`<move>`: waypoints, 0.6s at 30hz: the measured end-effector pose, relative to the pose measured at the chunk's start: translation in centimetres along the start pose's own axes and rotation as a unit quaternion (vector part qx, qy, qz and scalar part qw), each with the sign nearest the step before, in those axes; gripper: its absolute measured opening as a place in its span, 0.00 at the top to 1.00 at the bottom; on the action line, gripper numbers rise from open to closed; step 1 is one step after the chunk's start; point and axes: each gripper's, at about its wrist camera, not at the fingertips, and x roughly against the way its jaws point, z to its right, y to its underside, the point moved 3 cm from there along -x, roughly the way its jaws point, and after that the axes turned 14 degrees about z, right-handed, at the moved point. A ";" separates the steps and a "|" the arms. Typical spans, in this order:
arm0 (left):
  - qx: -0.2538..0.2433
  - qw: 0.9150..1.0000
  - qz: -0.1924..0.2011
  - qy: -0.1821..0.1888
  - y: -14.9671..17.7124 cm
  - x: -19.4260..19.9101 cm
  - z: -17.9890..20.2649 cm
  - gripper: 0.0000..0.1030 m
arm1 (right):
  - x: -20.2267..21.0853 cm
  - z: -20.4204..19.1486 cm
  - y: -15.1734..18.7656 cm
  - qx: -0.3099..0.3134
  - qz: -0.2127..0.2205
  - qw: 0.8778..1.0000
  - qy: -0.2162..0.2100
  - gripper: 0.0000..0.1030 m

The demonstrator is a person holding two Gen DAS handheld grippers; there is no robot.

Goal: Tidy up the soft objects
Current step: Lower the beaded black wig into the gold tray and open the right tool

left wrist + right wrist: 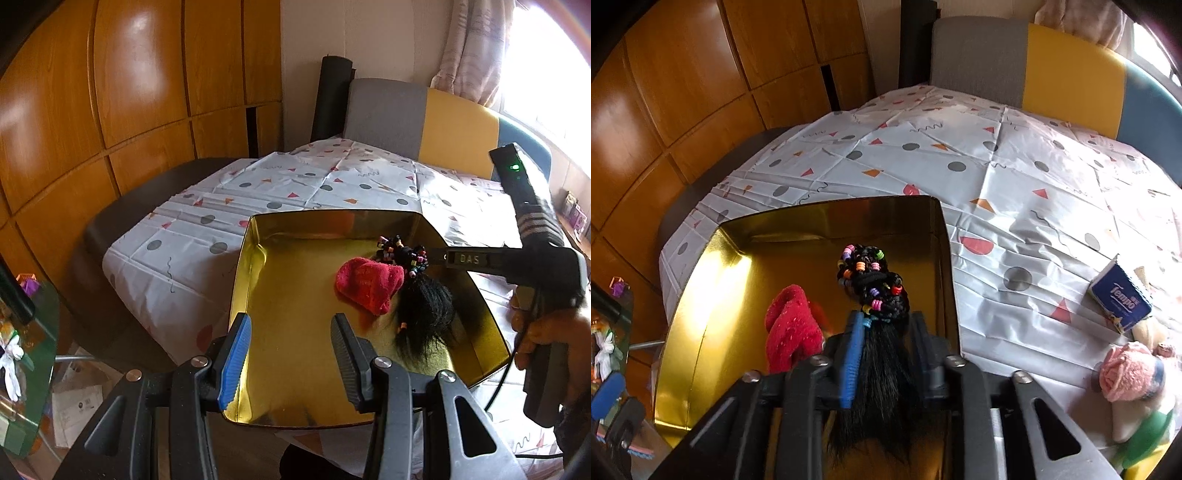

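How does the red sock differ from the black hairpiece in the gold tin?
The red sock is plain red and bunched into a lump; the black hairpiece is long and carries coloured beads. The sock lies free, while the hairpiece sits between the right tongs. Both rest inside the gold tin.

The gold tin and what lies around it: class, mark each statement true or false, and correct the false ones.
1. A red cloth lies inside the gold tin. True.
2. The beaded black hairpiece lies on the tablecloth, outside the tin. False: it is inside the tin, between the fingers of the right gripper.
3. The left gripper holds the red cloth. False: it holds nothing.
4. A blue tissue pack stands on the tablecloth, outside the tin. True.
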 end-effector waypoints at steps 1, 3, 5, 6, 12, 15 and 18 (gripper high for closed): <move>-0.001 1.000 0.000 0.000 0.0 0.0 0.0 0.56 | 0.4 0.1 0.0 0.001 0.004 1.000 0.000 0.63; -0.003 1.000 0.000 0.003 0.0 0.1 0.2 0.56 | 1.1 0.1 0.0 0.005 0.013 1.000 0.001 0.61; -0.005 1.000 0.000 0.002 0.0 0.2 0.4 0.56 | 1.8 0.0 0.0 0.009 0.020 1.000 0.002 0.61; -0.005 1.000 0.001 0.002 0.0 0.3 0.5 0.56 | 2.2 0.0 0.0 0.011 0.023 1.000 0.003 0.61; -0.009 1.000 0.009 0.000 -0.2 0.9 0.7 0.56 | 4.1 -0.5 0.3 0.031 0.045 0.998 0.005 0.56; -0.012 1.000 0.010 0.001 -0.3 1.0 0.8 0.56 | 5.0 -0.6 0.5 0.042 0.055 0.998 0.008 0.53; -0.018 1.000 0.013 0.001 -0.3 1.3 1.1 0.56 | 5.7 -0.6 0.7 0.051 0.062 0.997 0.009 0.51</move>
